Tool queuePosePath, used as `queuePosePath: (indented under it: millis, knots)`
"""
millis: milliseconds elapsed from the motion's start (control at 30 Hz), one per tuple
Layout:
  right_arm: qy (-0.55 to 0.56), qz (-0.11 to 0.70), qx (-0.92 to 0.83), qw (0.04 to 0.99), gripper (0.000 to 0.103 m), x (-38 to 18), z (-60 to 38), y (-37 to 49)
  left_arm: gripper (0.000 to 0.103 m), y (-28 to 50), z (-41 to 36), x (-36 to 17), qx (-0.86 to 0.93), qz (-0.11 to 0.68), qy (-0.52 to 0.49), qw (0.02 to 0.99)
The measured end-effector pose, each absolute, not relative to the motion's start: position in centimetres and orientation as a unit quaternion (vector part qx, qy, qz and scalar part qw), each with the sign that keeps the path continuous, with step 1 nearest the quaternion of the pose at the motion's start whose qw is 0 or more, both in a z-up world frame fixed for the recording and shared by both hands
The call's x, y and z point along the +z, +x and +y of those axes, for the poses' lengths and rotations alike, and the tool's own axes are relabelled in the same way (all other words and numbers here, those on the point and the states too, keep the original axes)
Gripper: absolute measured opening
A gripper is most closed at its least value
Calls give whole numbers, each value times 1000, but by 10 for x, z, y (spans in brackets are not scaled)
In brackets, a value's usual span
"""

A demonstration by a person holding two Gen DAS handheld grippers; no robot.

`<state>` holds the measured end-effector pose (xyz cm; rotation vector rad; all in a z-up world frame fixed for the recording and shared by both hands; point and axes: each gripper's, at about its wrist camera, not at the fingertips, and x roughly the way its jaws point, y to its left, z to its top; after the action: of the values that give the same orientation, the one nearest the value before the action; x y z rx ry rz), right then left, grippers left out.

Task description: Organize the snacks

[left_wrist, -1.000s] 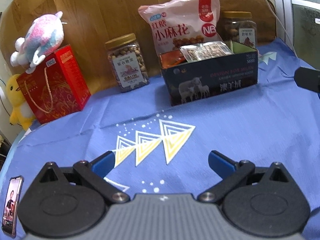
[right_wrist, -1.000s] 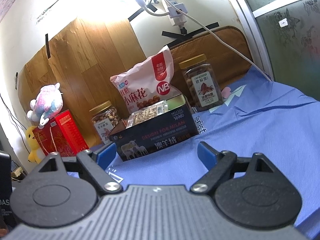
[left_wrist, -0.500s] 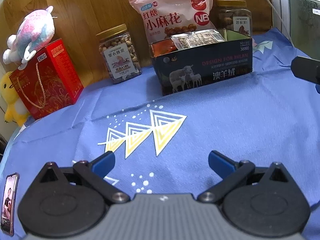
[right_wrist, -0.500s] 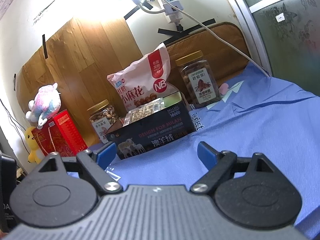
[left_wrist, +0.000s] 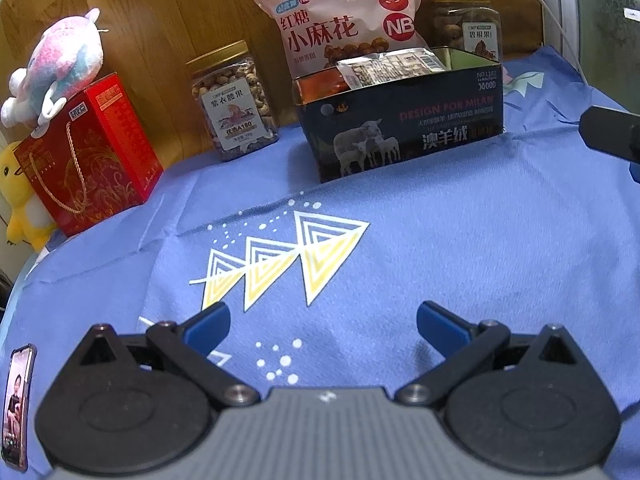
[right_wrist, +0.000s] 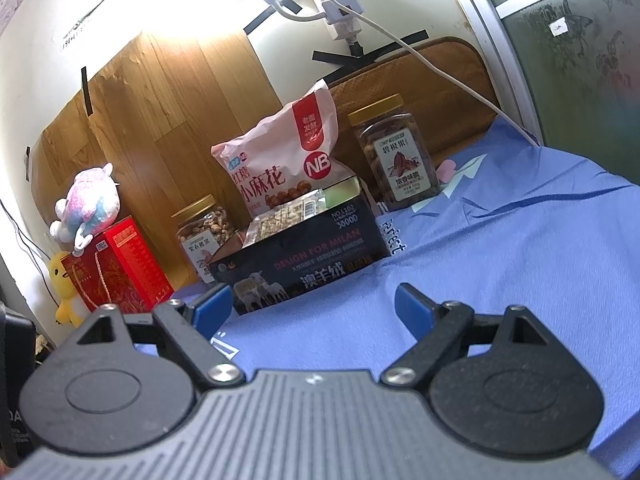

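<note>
A dark open box [left_wrist: 404, 128] [right_wrist: 304, 264] stands at the back of the blue cloth, with a clear snack packet [left_wrist: 390, 66] [right_wrist: 280, 218] lying in it. Behind the box leans a pink snack bag [left_wrist: 340, 24] [right_wrist: 280, 160]. A nut jar with a gold lid [left_wrist: 232, 100] [right_wrist: 200, 232] stands to its left, another jar [left_wrist: 466, 26] [right_wrist: 394, 152] to its right. My left gripper [left_wrist: 323, 324] hangs open over the cloth, nothing between its fingers. My right gripper [right_wrist: 314, 304] is open too, empty, in front of the box.
A red gift box [left_wrist: 88, 156] [right_wrist: 116, 268] with a pink plush toy [left_wrist: 60, 64] on top stands at the far left, a yellow plush duck [left_wrist: 20, 196] beside it. A phone [left_wrist: 16, 404] lies at the cloth's near left edge. A black part [left_wrist: 612, 136] juts in from the right.
The left gripper's view has tipped down a little toward the cloth, then come back up slightly; the snacks sit a bit higher in it. The right gripper has kept still. Nothing was grasped.
</note>
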<state>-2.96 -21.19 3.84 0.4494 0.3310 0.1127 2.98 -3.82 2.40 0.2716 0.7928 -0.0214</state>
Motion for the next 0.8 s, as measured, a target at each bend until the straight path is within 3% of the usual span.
queuePosePath:
  millis: [800]
  knots:
    - [231, 168, 56, 957, 90, 36, -216, -28, 103, 35, -39, 19, -20, 406, 123, 906]
